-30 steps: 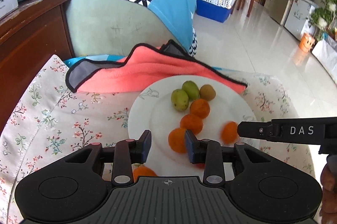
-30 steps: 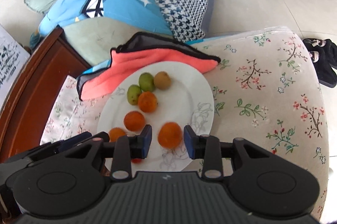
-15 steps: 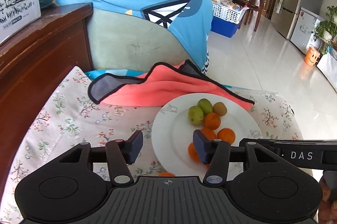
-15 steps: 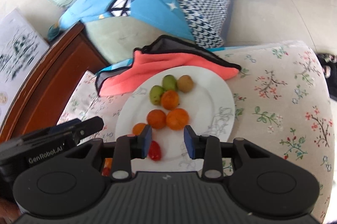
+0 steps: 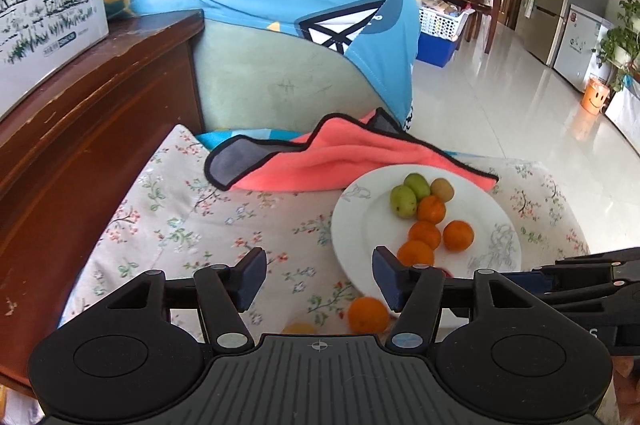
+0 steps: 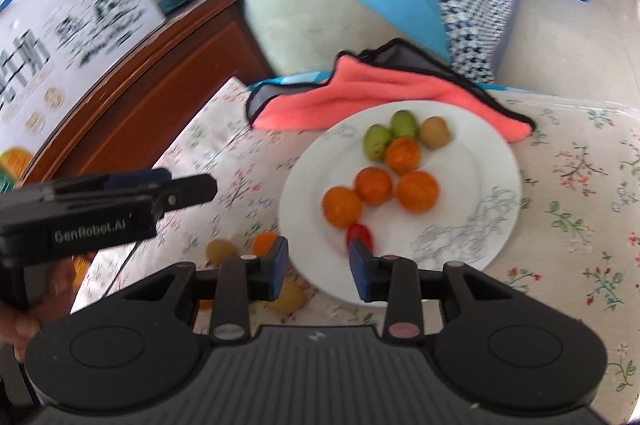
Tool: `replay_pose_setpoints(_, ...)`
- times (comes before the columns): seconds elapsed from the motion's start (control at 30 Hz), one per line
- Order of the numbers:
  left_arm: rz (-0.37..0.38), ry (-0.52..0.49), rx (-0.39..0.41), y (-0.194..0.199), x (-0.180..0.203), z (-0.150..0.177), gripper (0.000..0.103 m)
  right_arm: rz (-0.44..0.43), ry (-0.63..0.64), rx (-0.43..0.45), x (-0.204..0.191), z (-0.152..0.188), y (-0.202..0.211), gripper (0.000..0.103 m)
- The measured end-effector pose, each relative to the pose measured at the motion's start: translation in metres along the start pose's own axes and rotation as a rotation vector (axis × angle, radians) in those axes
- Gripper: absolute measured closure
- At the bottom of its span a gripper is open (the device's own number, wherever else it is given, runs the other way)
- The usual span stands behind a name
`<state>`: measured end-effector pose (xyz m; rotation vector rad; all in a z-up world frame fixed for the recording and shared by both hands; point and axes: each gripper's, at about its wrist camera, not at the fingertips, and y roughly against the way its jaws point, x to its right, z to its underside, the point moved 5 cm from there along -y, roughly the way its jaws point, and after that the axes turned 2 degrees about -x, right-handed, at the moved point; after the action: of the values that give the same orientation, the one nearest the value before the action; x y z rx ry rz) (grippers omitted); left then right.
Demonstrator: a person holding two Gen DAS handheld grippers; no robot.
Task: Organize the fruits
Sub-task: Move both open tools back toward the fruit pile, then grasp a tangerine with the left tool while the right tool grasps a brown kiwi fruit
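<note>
Gleaming round plate (image 6: pixel 496 161), dimpled oranges (image 6: pixel 416 191)

My right pad hides part of 1 red fruit (image 6: pixel 359 234); the printed box (image 6: pixel 60 65) at far left is blurred.

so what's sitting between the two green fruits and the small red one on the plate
Four oranges, in a loose cluster on the white plate, separate the green fruits from the small red fruit. The right wrist view shows it best.
</note>
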<state>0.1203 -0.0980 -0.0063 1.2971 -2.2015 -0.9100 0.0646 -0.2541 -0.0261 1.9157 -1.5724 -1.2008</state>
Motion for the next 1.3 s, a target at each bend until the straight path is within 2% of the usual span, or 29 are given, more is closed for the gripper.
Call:
replay_pose_setpoints(0.23,0.009,-0.054,-0.020,0.007,-0.011,0.017,0.045,-0.037,0.117,-0.034,-0.021,0.012,-0.007,0.068)
replay_pose_setpoints(0.4,0.044,-0.101,-0.045,0.010,-0.017,0.031,0.045,-0.039,0.189,-0.057,-0.031,0.019,-0.014,0.068)
replay_pose_setpoints(0.77,0.111,-0.314,-0.118,0.006,-0.008,0.069,0.044,0.002,0.279,-0.087,-0.041,0.028,-0.029,0.068)
replay_pose_setpoints(1.0,0.133,-0.331,-0.134,-0.007,-0.010,0.081,0.044,0.034,0.297,-0.106,-0.042,0.031,-0.040,0.068)
replay_pose_setpoints(1.3,0.152,-0.300,-0.144,-0.024,-0.009,0.085,0.048,0.050,0.299,-0.121,-0.041,0.031,-0.047,0.068)
